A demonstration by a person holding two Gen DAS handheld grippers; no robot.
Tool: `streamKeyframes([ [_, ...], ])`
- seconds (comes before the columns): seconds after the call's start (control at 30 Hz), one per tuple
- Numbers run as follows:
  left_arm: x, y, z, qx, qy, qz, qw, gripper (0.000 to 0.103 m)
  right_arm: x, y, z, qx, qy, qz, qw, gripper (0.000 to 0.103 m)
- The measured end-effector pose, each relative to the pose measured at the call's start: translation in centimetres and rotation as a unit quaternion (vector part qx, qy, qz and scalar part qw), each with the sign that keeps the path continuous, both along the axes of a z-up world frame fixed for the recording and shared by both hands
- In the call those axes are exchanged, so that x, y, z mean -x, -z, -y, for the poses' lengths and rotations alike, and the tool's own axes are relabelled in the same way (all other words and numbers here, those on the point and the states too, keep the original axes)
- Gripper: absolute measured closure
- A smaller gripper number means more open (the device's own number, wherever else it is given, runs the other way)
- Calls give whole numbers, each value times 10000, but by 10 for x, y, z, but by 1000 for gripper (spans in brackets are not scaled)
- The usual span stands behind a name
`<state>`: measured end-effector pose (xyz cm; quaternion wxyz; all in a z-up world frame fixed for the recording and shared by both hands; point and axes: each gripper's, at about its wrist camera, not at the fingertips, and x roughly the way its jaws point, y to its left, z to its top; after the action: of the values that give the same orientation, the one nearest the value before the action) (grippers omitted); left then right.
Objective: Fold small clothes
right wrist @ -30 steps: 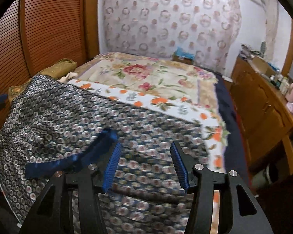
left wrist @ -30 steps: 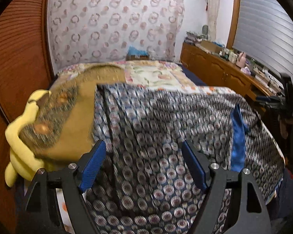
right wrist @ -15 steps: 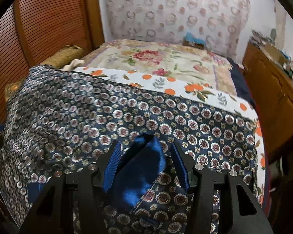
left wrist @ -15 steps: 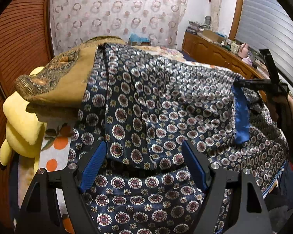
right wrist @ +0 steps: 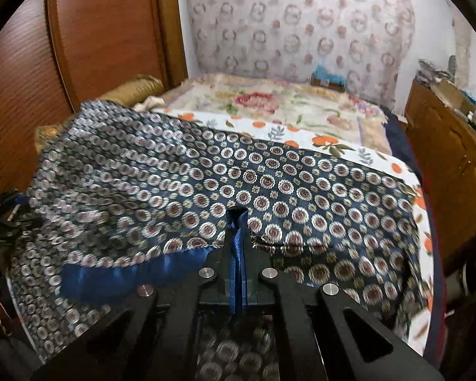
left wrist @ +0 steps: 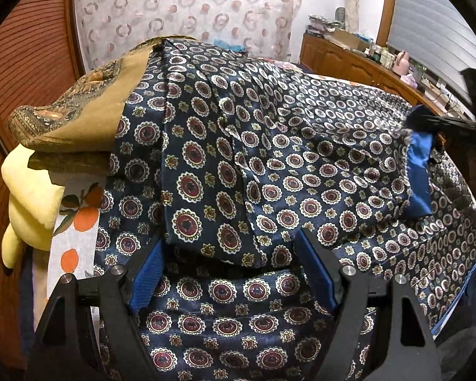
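A navy satin garment (left wrist: 269,165) with round medallion print and a plain blue lining lies spread over the bed; it also fills the right wrist view (right wrist: 269,190). My left gripper (left wrist: 231,273) is open, its blue pads either side of a folded hem of the garment. My right gripper (right wrist: 237,222) is shut on the garment's blue-lined edge (right wrist: 238,254), which stands pinched between the jaws. In the left wrist view the right gripper (left wrist: 444,123) shows blurred at the far right, holding that blue edge (left wrist: 419,177).
A gold brocade cushion (left wrist: 89,117) and a yellow pillow (left wrist: 28,190) lie left of the garment. A floral bedspread with orange print (right wrist: 301,117) covers the bed. Wooden panelling (right wrist: 95,31) stands left; a cluttered wooden cabinet (right wrist: 453,146) runs along the right.
My right gripper has closed on the blue-lined edge that lay between its open jaws. My left gripper has moved in low, so the folded hem now sits between its open pads.
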<state>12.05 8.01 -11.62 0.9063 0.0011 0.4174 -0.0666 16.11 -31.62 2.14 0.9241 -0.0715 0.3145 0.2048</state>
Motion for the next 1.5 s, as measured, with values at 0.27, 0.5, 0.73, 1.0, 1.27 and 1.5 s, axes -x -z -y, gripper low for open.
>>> streamKeyframes([
  [0.27,-1,0,-3,62,-15,53,10000,23,100,4,22,-291,67,419,9987,101],
  [0.5,4,0,-8,11,-20,61,10000,23,133,27,27,-329,283,202,9989,88],
  [0.73,4,1,-6,32,-25,71,10000,23,145,16,37,-404,542,406,9969,55],
  [1.0,10,-4,-13,208,-162,129,9996,23,146,20,49,-260,838,623,9942,50],
  [1.27,30,-16,-27,519,-344,322,9975,42,126,44,40,-224,1191,495,9914,49],
  [1.5,10,-8,-26,464,-334,83,9983,69,151,23,39,-538,925,790,9911,43],
])
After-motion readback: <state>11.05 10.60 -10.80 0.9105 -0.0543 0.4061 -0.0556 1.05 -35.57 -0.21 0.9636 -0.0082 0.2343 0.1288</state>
